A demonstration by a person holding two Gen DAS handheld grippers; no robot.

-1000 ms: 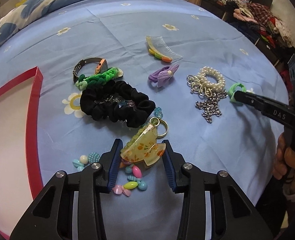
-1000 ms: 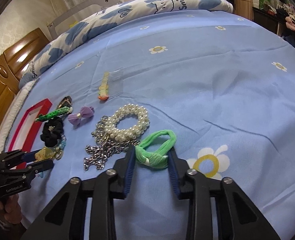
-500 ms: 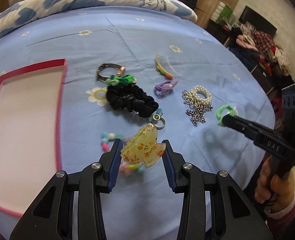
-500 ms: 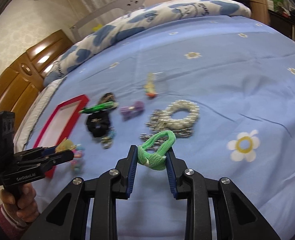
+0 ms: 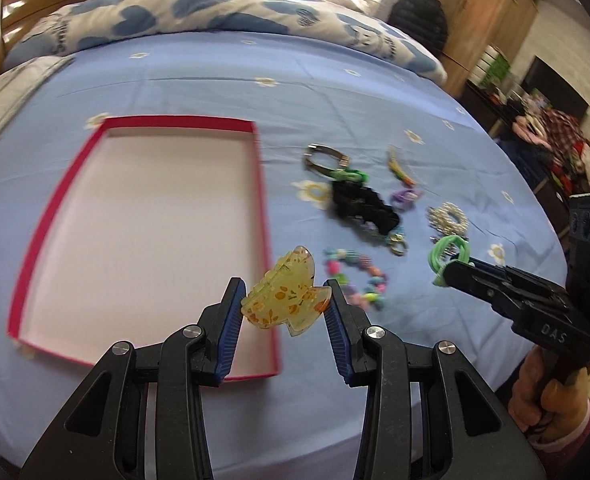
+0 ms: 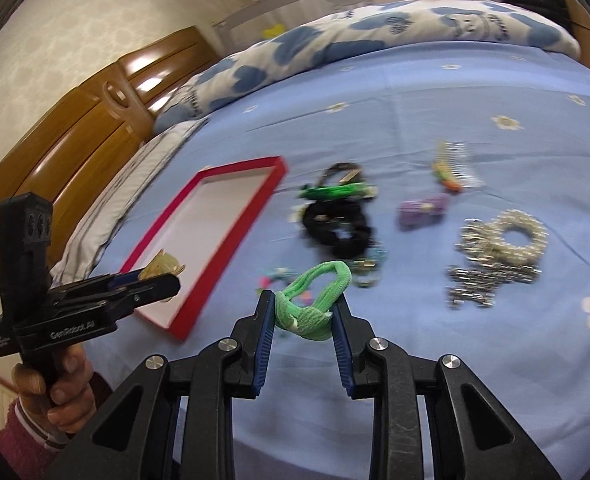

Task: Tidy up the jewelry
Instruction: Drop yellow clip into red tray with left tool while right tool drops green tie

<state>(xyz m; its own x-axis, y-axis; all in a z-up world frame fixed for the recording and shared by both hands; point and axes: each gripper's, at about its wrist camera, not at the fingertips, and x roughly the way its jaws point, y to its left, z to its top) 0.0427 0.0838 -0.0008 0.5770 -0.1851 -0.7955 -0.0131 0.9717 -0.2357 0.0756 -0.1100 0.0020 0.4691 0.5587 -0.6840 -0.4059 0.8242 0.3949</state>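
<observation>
My left gripper [image 5: 283, 304] is shut on a translucent yellow hair claw [image 5: 285, 294] and holds it in the air over the right rim of the red tray [image 5: 261, 184]. My right gripper [image 6: 303, 314] is shut on a green hair tie [image 6: 315, 304], lifted above the blue bedsheet. In the right wrist view the left gripper [image 6: 163, 276] and the claw [image 6: 163, 266] hang over the tray's near corner [image 6: 215, 256]. In the left wrist view the green hair tie [image 5: 449, 252] is at the right gripper's tip.
On the sheet lie a black scrunchie [image 5: 361, 208], a green braided band [image 6: 337, 192], a bangle [image 5: 323, 158], a purple bow [image 6: 425, 210], a comb [image 6: 453, 170], a pearl bracelet [image 6: 513, 232] with chains [image 6: 483, 282], and coloured beads [image 5: 355, 276]. A pillow [image 5: 199, 12] lies behind.
Both grippers rose off the bed with their items. The left one carried the yellow claw leftward to the tray's rim; the right one carried the green hair tie left, towards the tray.
</observation>
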